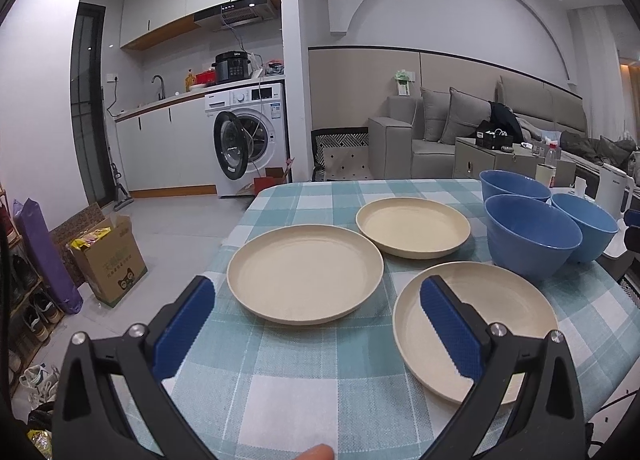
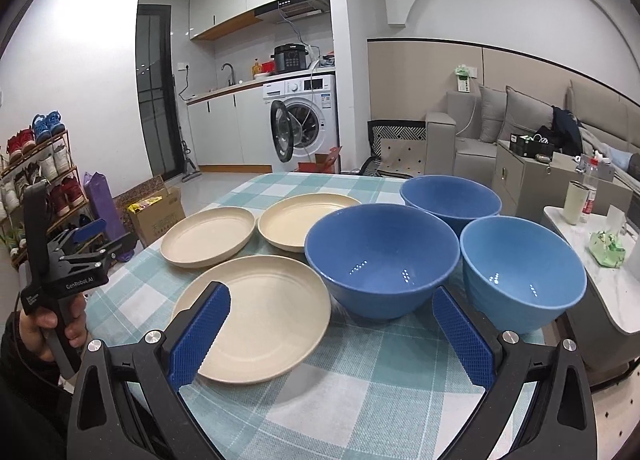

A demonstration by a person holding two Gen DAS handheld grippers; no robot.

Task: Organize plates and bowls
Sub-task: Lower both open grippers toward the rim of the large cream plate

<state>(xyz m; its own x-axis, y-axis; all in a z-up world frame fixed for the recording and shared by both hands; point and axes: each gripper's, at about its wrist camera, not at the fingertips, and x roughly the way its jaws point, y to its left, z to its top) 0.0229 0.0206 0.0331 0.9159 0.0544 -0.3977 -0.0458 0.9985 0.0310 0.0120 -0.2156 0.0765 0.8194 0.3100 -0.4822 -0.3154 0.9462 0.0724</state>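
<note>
Three cream plates and three blue bowls are seen spread singly over a checked tablecloth (image 1: 320, 380) covering the surface, none yet stacked, so the sorting appears not to have begun. In the left wrist view, the left gripper (image 1: 316, 324) is held low at the bottom of the frame with its jaws spread wide and holding nothing; the left plate (image 1: 304, 272) lies just ahead at centre, the near plate (image 1: 500, 308) partly behind the right-hand jaw at lower right, and the far plate (image 1: 412, 232) above centre. In the right wrist view, the right gripper (image 2: 332, 328) is likewise held with jaws wide apart and empty, framing the largest bowl (image 2: 380, 260) at centre, with a second bowl (image 2: 520, 276) touching or nearly touching it at right and a third bowl (image 2: 450, 195) behind. The like items are grouped, plates left and bowls right, which suggests each gripper is poised over its own pile. A hand (image 2: 52, 324) gripping the left tool's handle is visible at lower left.
</note>
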